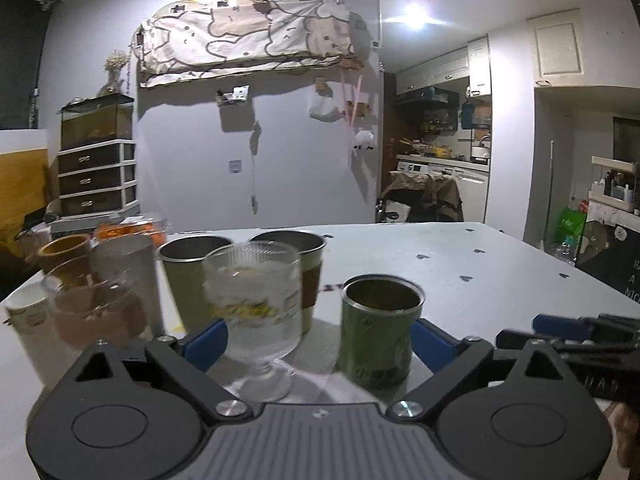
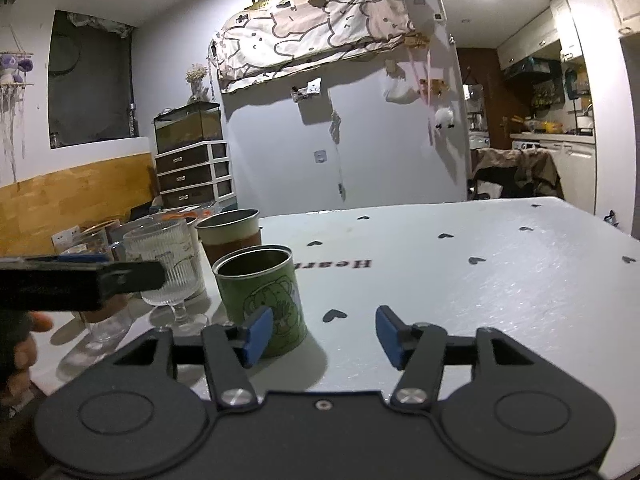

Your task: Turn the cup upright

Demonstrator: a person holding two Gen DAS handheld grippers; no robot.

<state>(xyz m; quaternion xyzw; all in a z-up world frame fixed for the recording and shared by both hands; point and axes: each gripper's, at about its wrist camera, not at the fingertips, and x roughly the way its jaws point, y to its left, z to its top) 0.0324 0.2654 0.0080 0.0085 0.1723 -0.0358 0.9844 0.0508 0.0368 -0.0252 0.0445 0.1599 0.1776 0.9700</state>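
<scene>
**Green cup upright between two spread tools**

The green cup [image 1: 378,330] stands upright on the white desk [image 1: 500,276], its open mouth facing up and its metal rim catching the light. On its side, in the right wrist view, a cartoon bear print [image 2: 276,304] shows.

The left tool [image 1: 316,346] is spread wide, nothing pinched. Both the green cup and a ribbed stemmed glass [image 1: 256,308] stand in the span between its blue pads [image 1: 206,344]; the cup is close to the right-hand pad, though I cannot tell whether it touches. The glass stands upright just beside the cup, on its left.

The right tool [image 2: 324,336] is spread too, and holds nothing. The green cup [image 2: 260,296] sits at its left-hand blue pad [image 2: 258,336], which overlaps the lower part of the cup; the open gap between the fingers looks onto bare desk with a small black heart mark [image 2: 334,315]. In this view the left tool [image 2: 80,280] reaches in from the left edge as a dark bar, crossing in front of the stemmed glass [image 2: 168,268].

Behind the cup and glass stand two metal-rimmed tumblers [image 1: 192,276], one with a brown sleeve [image 1: 310,284]. Further left is a blurred cluster: a clear glass with a brownish band [image 1: 92,312], a white paper cup [image 1: 28,328] and a brown cup [image 1: 66,252]. All of them stand mouth up.
</scene>
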